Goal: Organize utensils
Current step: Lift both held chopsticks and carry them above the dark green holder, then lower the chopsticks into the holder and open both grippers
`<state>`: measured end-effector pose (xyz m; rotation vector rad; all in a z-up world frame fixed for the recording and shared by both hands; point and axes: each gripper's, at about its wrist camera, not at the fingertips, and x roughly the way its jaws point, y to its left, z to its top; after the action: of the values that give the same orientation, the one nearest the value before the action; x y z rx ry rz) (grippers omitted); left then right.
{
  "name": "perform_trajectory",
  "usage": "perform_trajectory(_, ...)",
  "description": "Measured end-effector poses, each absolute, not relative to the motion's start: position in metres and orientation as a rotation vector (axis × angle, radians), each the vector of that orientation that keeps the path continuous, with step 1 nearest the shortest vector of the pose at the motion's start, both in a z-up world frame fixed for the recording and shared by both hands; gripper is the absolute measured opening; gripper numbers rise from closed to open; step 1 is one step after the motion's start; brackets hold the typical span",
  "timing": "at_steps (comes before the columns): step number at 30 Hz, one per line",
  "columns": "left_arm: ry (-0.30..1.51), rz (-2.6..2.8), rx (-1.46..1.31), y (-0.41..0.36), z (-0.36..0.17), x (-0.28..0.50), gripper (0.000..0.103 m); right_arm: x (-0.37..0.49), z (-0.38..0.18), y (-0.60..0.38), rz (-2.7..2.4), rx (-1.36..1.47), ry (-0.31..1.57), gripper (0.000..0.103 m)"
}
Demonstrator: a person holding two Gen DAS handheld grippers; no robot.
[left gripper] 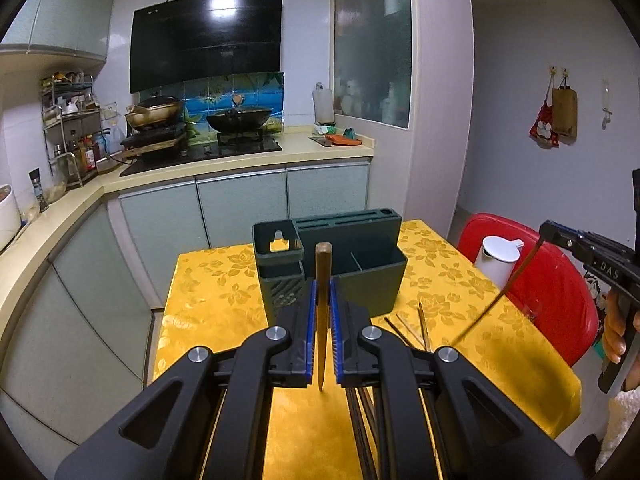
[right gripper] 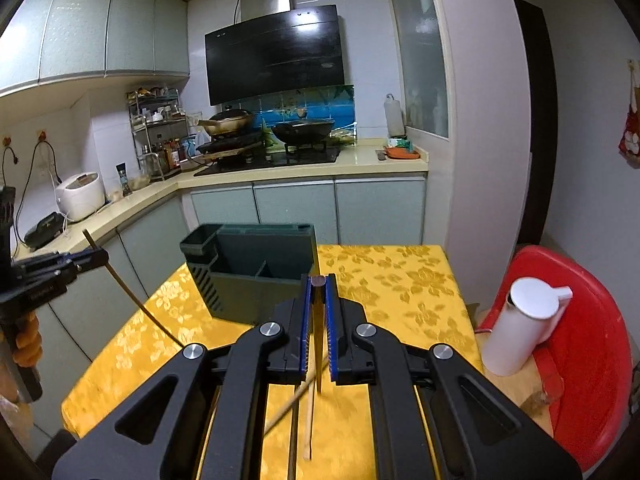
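A dark green utensil holder point(left gripper: 352, 268) point(right gripper: 256, 276) with several compartments stands on the yellow-clothed table point(left gripper: 208, 292) point(right gripper: 400, 280). My left gripper point(left gripper: 321, 292) is shut on a light wooden chopstick point(left gripper: 322, 264), held upright above the table in front of the holder. My right gripper point(right gripper: 319, 286) is shut on a dark chopstick point(right gripper: 319, 281) pointing toward the holder. Each gripper shows in the other's view: the right gripper point(left gripper: 554, 234) with its dark chopstick point(left gripper: 508, 284) hanging down, the left gripper point(right gripper: 100, 258) with its chopstick point(right gripper: 132, 292) slanting. Several loose chopsticks point(left gripper: 422, 326) point(right gripper: 308, 412) lie on the table below.
A white jug point(left gripper: 498, 264) point(right gripper: 520, 328) stands on a red stool point(left gripper: 560, 300) point(right gripper: 592, 360) right of the table. Kitchen cabinets and a counter point(left gripper: 60, 224) with a stove and woks point(left gripper: 238, 120) run behind and to the left. A person's hand point(left gripper: 616, 328) holds the right gripper.
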<state>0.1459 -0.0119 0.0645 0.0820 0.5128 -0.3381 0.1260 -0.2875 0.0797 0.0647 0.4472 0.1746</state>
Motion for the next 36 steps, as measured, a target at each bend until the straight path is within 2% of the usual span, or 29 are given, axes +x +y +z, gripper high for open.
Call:
perform_trajectory(10,0.476,-0.381,0.068,-0.027,0.124,0.178,0.006,0.168,0.151,-0.272,0.216,0.069,0.381,0.008)
perform_trajectory(17,0.412,-0.328,0.043,-0.042,0.157,0.211,0.006,0.204,0.178,-0.252,0.198,0.052,0.323,0.008)
perform_trajectory(24,0.409,-0.269,0.049,-0.059,0.140,0.253,0.006,0.245,0.170,-0.239,0.160,0.036,0.320,0.008)
perform_trajectory(36,0.520,-0.265,0.045,-0.059,0.078,0.273,0.006,0.285,0.103,-0.225,0.162,0.028,0.516,0.008)
